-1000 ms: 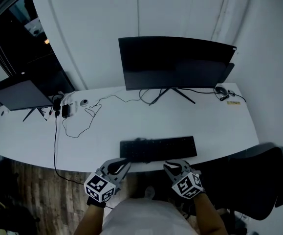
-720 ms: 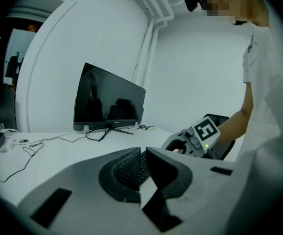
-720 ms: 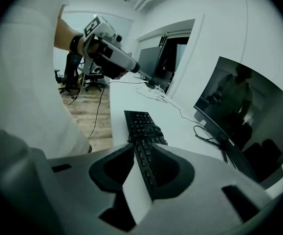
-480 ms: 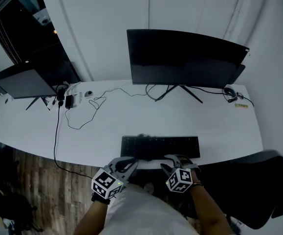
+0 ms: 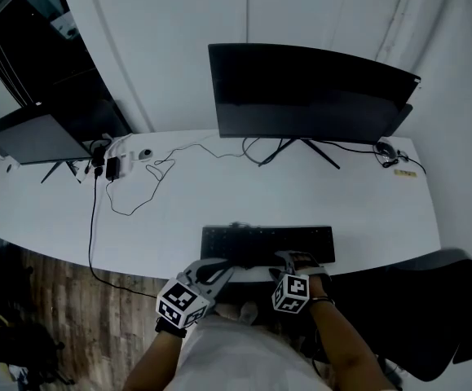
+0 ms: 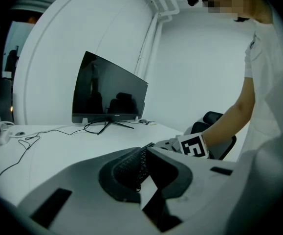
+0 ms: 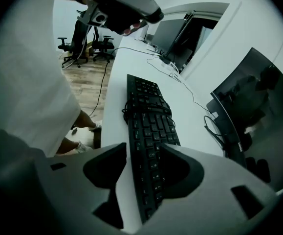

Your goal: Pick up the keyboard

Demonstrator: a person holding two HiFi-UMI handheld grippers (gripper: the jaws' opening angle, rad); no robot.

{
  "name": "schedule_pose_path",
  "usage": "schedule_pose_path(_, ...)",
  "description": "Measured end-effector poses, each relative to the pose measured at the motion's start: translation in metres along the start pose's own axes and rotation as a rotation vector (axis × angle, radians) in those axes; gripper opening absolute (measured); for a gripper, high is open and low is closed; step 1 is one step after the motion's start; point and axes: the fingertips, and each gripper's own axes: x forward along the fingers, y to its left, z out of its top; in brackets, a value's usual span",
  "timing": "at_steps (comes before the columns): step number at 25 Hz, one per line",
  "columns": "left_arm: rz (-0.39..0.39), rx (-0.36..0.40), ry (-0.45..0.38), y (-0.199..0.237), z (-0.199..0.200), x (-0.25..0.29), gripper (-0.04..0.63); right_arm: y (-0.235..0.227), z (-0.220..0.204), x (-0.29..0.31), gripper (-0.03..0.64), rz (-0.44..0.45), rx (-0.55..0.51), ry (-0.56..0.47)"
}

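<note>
Right gripper point(image 7: 143, 155): jaws spread wide, have just been opening. The keyboard point(image 5: 268, 243) runs between them with the pads not pressing, probably to straddle its narrow depth at the right end. Left gripper point(image 5: 218, 269): jaws pressed together, empty, near the keyboard's left near edge. The keyboard lies flat along the desk's point(image 5: 178, 210) front edge, before the monitor point(image 5: 309, 92). It is a thin, rigid black slab with matte keys; a dark cable point(image 7: 146, 106) loops over it.
</note>
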Motion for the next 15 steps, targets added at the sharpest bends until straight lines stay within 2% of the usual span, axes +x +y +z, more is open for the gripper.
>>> schedule_pose_path(8,-0.011,-0.005,0.009,0.002,-0.003,0.003,0.029,0.004,-0.005,0.021,0.227,-0.008,-0.038,0.064)
schedule_pose_path(15,-0.017,-0.018,0.032,0.003,-0.011,0.003,0.029,0.001,-0.004,0.033,0.230,-0.052,-0.104,0.107)
